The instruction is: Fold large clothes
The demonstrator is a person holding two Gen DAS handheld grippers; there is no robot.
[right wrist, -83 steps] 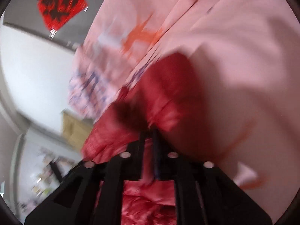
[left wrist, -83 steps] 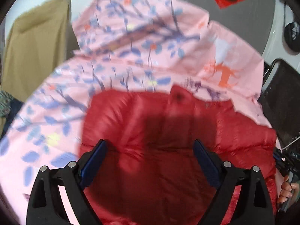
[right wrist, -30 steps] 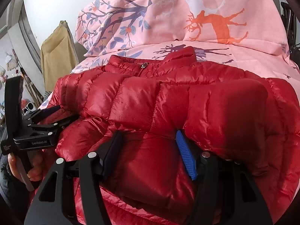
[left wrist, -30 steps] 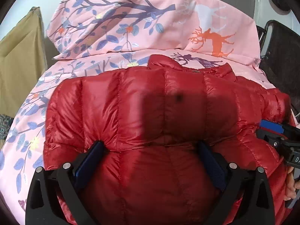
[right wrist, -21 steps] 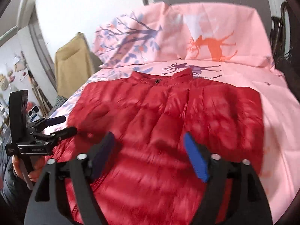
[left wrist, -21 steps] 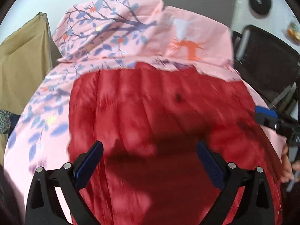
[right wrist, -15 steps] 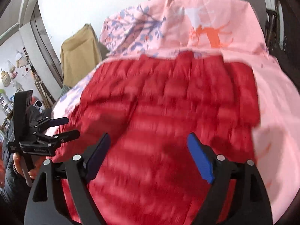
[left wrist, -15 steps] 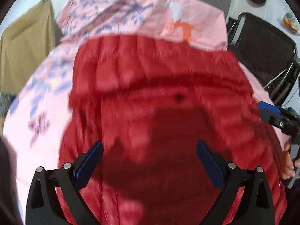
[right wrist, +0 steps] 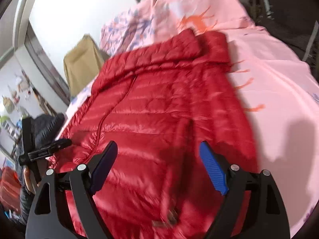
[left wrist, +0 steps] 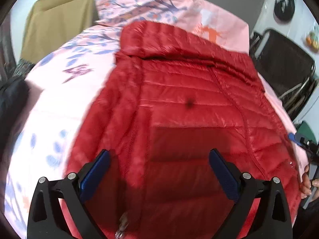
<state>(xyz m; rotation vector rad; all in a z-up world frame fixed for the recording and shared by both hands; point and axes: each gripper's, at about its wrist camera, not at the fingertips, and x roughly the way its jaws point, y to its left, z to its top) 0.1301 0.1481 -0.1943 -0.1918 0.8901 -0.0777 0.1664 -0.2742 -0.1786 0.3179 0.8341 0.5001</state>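
Your red puffer jacket (left wrist: 179,103) lies spread flat on the bed, over the pink printed sheet (left wrist: 59,103). Its long axis runs away from you: collar at the top of both frames, hem at the bottom edge under the tools. The left tool (left wrist: 159,173) hangs over the hem with pads spread wide and nothing between them. The right tool (right wrist: 157,167) is likewise gaping and empty, just above the lower right panel. Both sit about equally near the hem. The shell is slick, glossy nylon, quilted in soft horizontal channels, with a zipper (right wrist: 111,107) running lengthwise. I'd expect it to slide and spring back.
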